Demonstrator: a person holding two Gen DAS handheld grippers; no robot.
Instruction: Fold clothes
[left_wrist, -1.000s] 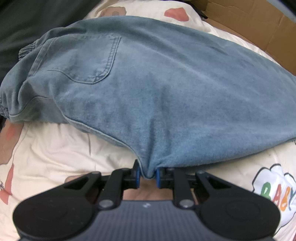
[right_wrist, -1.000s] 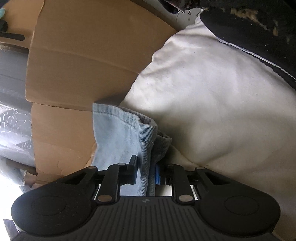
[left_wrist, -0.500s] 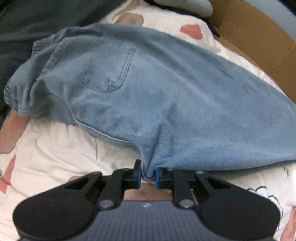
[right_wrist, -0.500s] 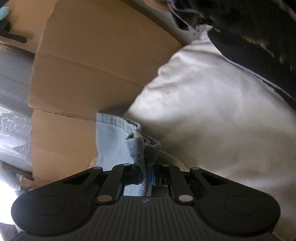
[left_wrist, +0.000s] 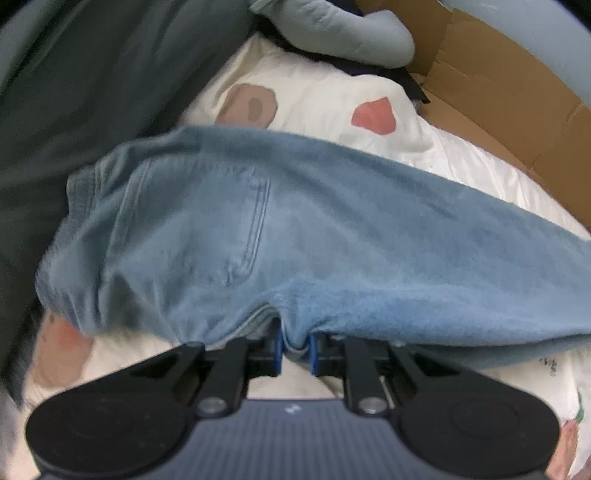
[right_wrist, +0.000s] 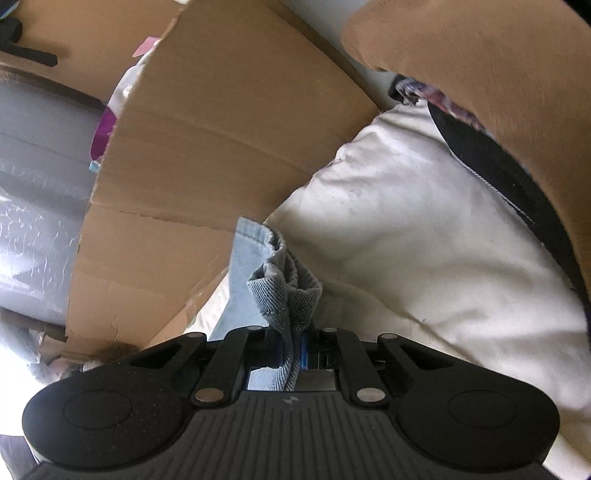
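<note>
Left gripper (left_wrist: 294, 349): our jaws pinch the jeans (left_wrist: 314, 236) fold | right gripper (right_wrist: 291, 349): our jaws clamp the hem | bed (left_wrist: 461, 162) beneath.

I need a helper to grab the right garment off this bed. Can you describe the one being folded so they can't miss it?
On the cream printed bedding beside the cardboard box, look for the light blue jeans pinched by both grippers. Unlike the dark green fabric and grey garment nearby, they're faded denim with a stitched back pocket.
</note>
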